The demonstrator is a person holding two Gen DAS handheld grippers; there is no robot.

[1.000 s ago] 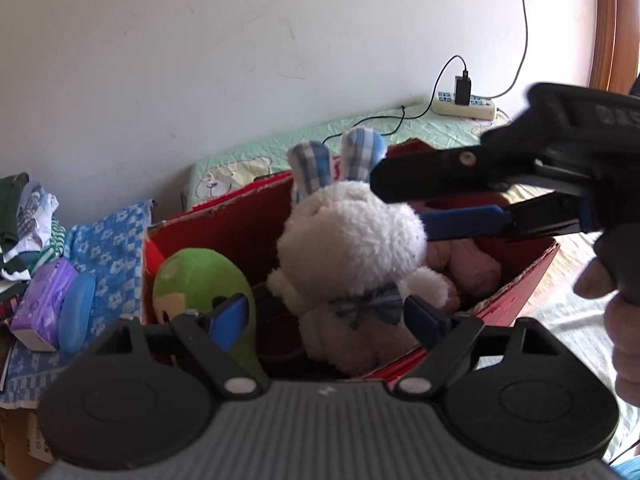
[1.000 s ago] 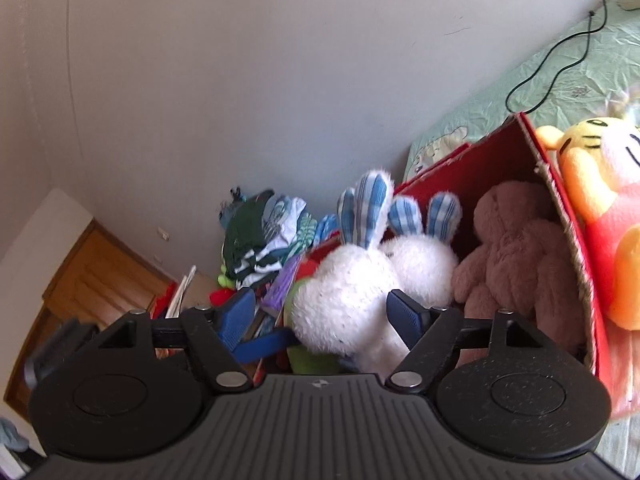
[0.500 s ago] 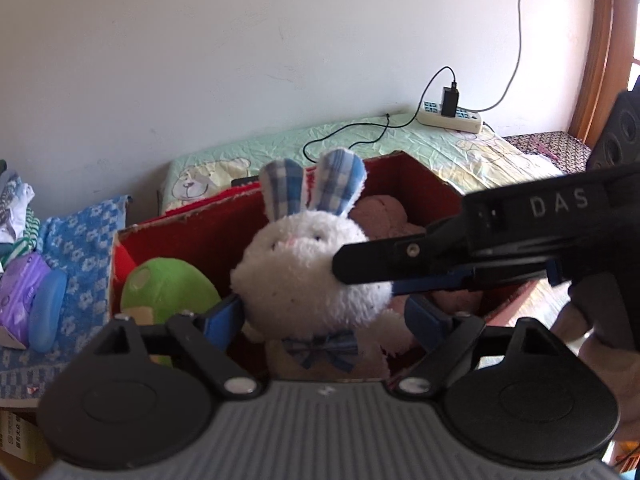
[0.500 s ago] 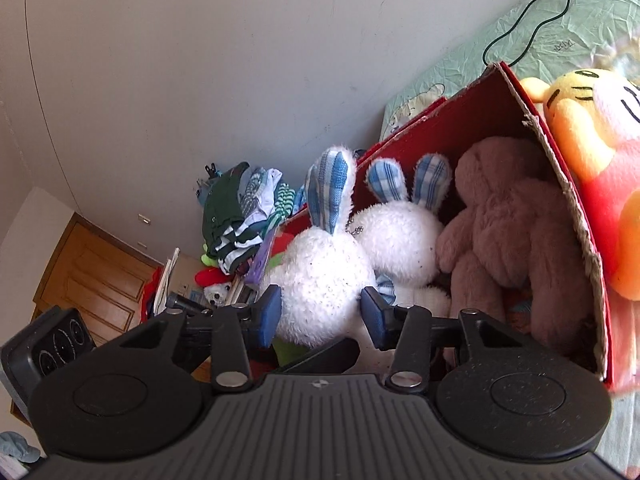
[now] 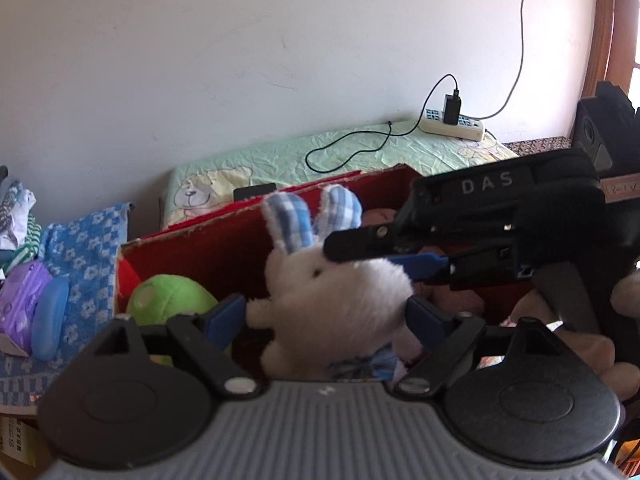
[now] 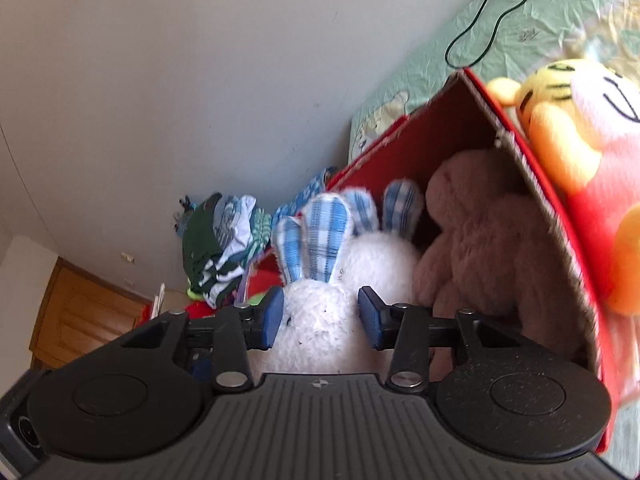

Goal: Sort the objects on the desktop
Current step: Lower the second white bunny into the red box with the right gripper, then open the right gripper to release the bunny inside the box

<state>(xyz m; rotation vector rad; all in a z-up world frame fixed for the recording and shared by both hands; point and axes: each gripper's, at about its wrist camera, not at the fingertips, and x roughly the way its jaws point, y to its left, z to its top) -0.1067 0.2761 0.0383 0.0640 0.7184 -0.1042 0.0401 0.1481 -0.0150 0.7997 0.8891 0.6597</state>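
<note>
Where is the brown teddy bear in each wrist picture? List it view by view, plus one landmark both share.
Left wrist: the brown teddy bear is right of centre inside the red box, mostly hidden behind the right gripper.
Right wrist: it sits right of centre, against the box's right wall, beside a white rabbit.
Shared landmark: the white rabbit with blue checked ears.

left wrist view looks forward and down, close over the red box (image 5: 192, 256), facing the wall. right wrist view looks along the same box (image 6: 472, 120) lengthwise, rolled. both share the white rabbit (image 5: 340, 300) (image 6: 320, 320), close to each lens, and the green sheet (image 5: 280, 160) (image 6: 560, 20).
</note>
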